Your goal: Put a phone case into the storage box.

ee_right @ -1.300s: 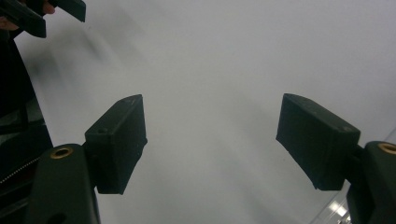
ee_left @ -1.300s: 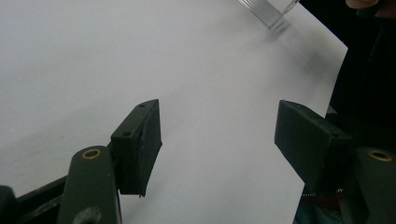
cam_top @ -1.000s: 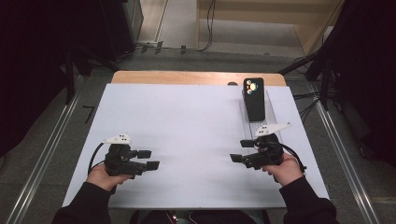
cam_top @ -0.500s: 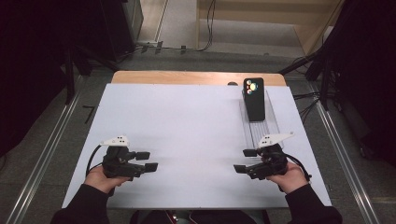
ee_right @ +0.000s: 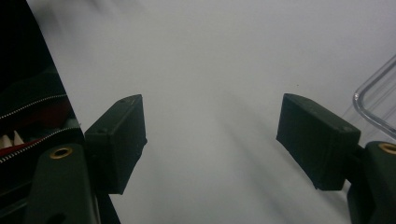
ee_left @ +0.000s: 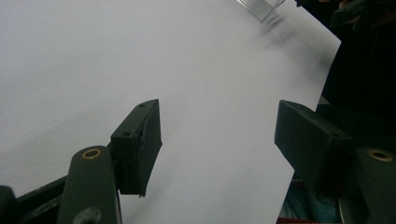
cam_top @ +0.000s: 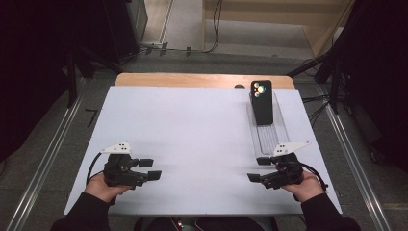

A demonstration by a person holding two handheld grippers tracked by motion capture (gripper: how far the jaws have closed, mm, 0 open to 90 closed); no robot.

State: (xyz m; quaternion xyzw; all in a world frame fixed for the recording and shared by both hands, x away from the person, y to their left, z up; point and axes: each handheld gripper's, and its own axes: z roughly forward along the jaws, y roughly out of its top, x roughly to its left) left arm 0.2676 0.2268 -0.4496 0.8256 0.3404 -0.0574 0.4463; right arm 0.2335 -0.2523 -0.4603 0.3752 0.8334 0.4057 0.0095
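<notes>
A black phone (cam_top: 262, 102) with a shiny camera cluster leans in a clear plastic tray (cam_top: 267, 137) at the right of the white table (cam_top: 192, 125). Near the front edge on the left, my left gripper (cam_top: 150, 168) is open, empty and points right. My right gripper (cam_top: 257, 169) is open and empty too; it points left just in front of the tray's near end. In the left gripper view the jaws (ee_left: 219, 140) stand wide over bare white table. The right gripper view has its jaws (ee_right: 210, 135) spread over the table, with the tray's corner (ee_right: 373, 105) at the right.
A wooden strip (cam_top: 192, 80) runs along the table's far edge. Metal rails (cam_top: 43, 163) flank the table on the floor, and cables (cam_top: 312, 103) lie at the right. The person's dark zipped clothing (ee_right: 28, 116) is at the left of the right gripper view.
My right gripper has drawn back from the tray's near end toward the front edge. The left gripper has shifted slightly toward the person. Both stay open.
</notes>
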